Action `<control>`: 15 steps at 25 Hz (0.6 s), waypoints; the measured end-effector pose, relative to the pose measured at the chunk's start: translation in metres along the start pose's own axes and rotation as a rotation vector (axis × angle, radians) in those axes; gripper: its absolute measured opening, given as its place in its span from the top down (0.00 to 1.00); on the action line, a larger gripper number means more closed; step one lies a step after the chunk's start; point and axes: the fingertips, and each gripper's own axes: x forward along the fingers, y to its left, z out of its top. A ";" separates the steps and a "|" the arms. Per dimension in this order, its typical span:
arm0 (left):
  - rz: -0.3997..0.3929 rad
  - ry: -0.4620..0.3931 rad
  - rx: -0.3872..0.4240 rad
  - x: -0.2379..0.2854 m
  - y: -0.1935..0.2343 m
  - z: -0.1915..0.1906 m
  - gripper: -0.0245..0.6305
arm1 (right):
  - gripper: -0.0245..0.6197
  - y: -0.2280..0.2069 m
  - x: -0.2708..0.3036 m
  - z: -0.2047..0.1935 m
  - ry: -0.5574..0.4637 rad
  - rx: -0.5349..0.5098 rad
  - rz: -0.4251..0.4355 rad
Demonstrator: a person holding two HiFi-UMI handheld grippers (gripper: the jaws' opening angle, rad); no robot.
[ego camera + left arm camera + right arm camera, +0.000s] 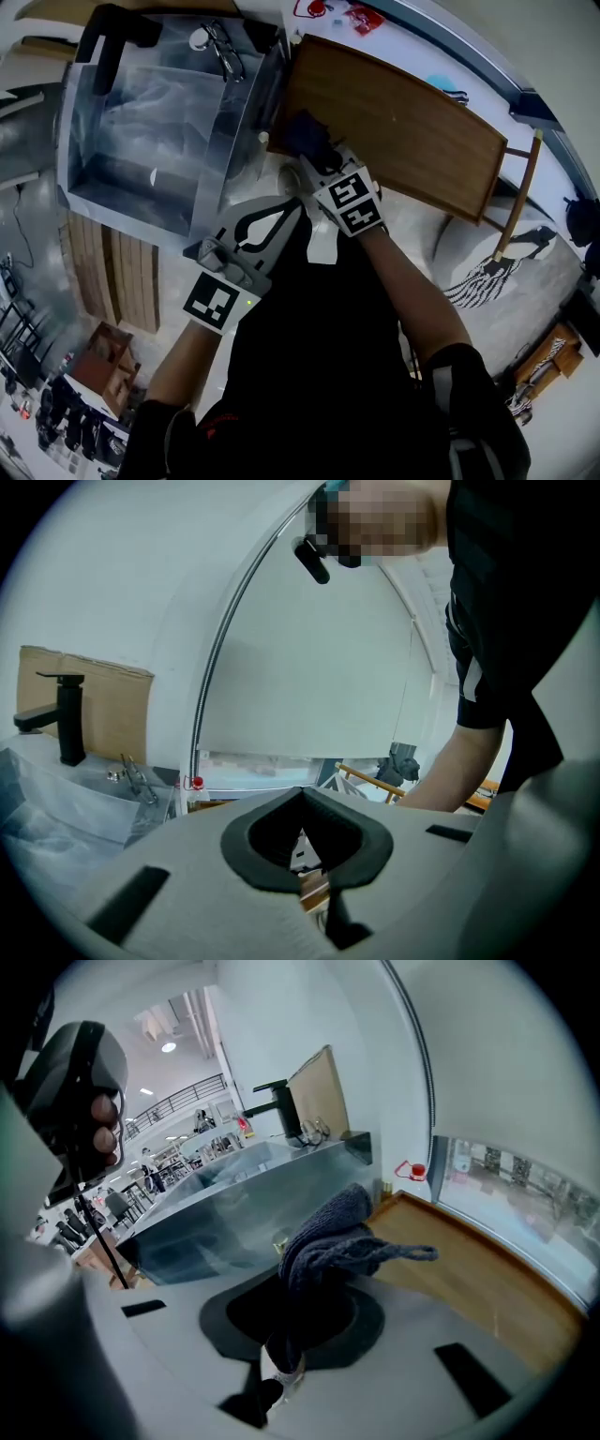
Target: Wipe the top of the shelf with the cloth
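Fingers of your right gripper (279,1372) clamp the cloth (323,1241) at the shelf's (403,131) left end, while your left gripper (314,888) is closed and empty; next you probably need to press down and sweep right.

sink (122,199): steel, plastic-wrapped, 11 o'clock in head view | faucet (111,26): black, at the sink's 11 o'clock corner | wooden slats (117,281): on floor, 8 o'clock | chair (523,183): wooden frame, 3 o'clock | striped fabric (483,279): on floor, 4 o'clock | cardboard sheet (103,705): behind faucet, 9 o'clock in left gripper view
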 end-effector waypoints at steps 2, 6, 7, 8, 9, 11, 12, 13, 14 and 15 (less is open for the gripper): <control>0.015 0.003 -0.009 -0.011 0.006 -0.005 0.93 | 0.89 0.017 0.012 0.002 0.008 -0.014 0.026; 0.042 0.004 -0.022 -0.032 0.014 -0.015 0.93 | 0.89 0.042 0.034 -0.001 0.032 -0.032 0.057; 0.048 0.005 -0.023 -0.036 0.016 -0.017 0.93 | 0.89 0.045 0.038 -0.003 0.038 -0.036 0.060; 0.054 0.006 -0.025 -0.039 0.017 -0.019 0.93 | 0.89 0.047 0.041 -0.005 0.045 -0.041 0.060; 0.060 0.007 -0.027 -0.042 0.018 -0.021 0.93 | 0.89 0.048 0.044 -0.008 0.052 -0.045 0.060; 0.065 0.006 -0.028 -0.045 0.018 -0.024 0.93 | 0.89 0.048 0.047 -0.015 0.064 -0.047 0.057; 0.065 0.007 -0.027 -0.046 0.017 -0.026 0.93 | 0.89 0.047 0.048 -0.018 0.069 -0.046 0.056; 0.063 0.009 -0.026 -0.046 0.016 -0.027 0.93 | 0.89 0.047 0.048 -0.021 0.074 -0.044 0.054; 0.061 0.011 -0.026 -0.045 0.014 -0.028 0.93 | 0.89 0.046 0.048 -0.023 0.078 -0.043 0.052; 0.058 0.014 -0.028 -0.044 0.012 -0.028 0.93 | 0.89 0.045 0.047 -0.026 0.081 -0.041 0.050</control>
